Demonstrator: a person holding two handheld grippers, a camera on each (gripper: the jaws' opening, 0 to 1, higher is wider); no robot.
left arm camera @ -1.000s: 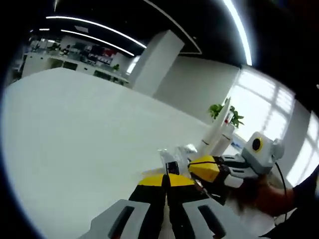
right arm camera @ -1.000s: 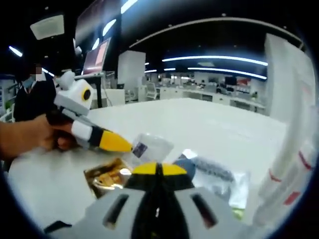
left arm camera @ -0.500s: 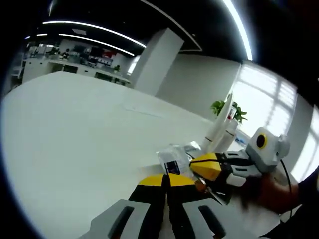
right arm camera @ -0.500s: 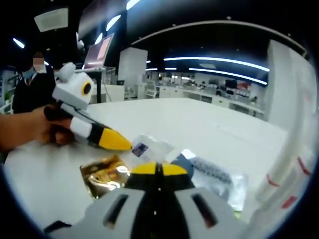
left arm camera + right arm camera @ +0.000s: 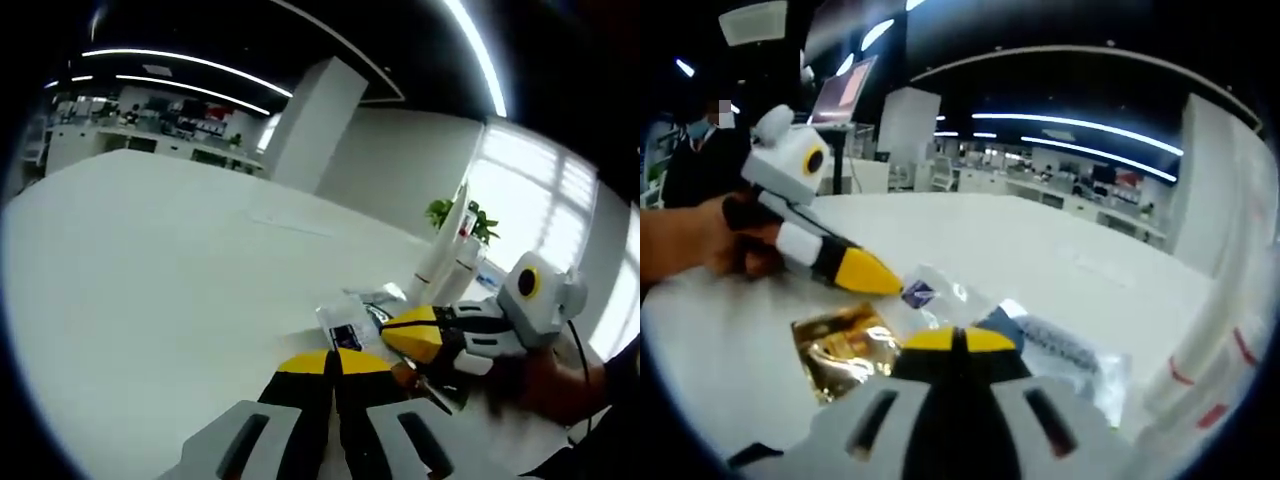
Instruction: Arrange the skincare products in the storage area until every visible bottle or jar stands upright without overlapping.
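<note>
Both hand-held grippers, the left hand-held gripper [image 5: 334,362] and the right hand-held gripper [image 5: 958,340], have their jaws closed on nothing. Right gripper view: a crinkled gold foil sachet [image 5: 840,346] lies left of its tips; a clear plastic packet [image 5: 935,295] lies just ahead on the white counter [image 5: 1040,255].

Both views are taken low over the white table [image 5: 150,260], close to the clear sachets [image 5: 940,295]. These sachets are shared, seen from opposite sides.
</note>
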